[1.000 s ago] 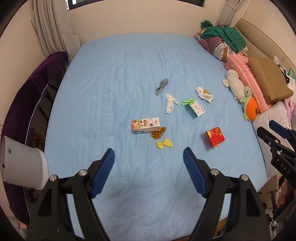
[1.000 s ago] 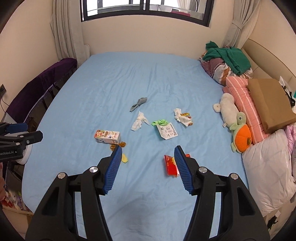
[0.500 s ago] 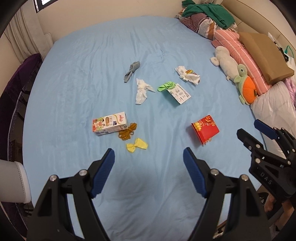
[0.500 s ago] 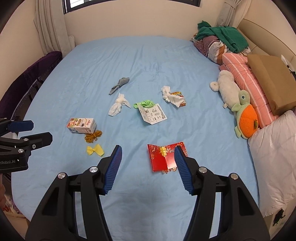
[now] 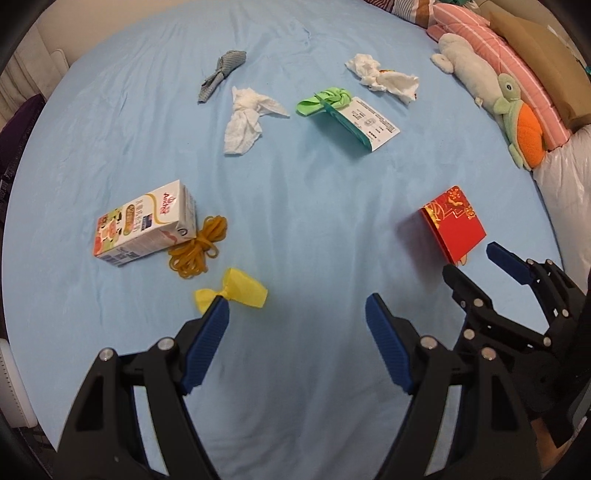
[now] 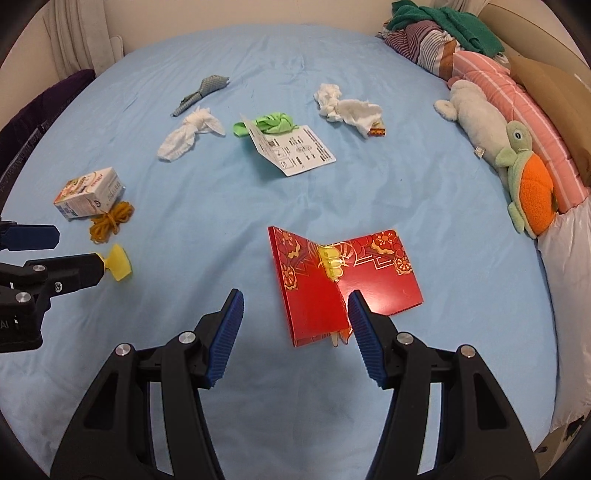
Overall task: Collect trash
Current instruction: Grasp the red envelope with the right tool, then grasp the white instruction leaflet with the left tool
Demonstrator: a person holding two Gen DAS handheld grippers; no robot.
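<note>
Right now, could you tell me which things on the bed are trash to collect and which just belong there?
Trash to collect:
milk carton
rubber bands
yellow wrapper
red card
two white tissues
green wrapper with leaflet
grey scrap

Just lying about:
turtle plush
grey plush
pillows
clothes pile

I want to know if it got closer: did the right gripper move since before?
Yes. The right gripper came down toward the bed; the red card now lies right at its fingertips, much bigger than before.
</note>
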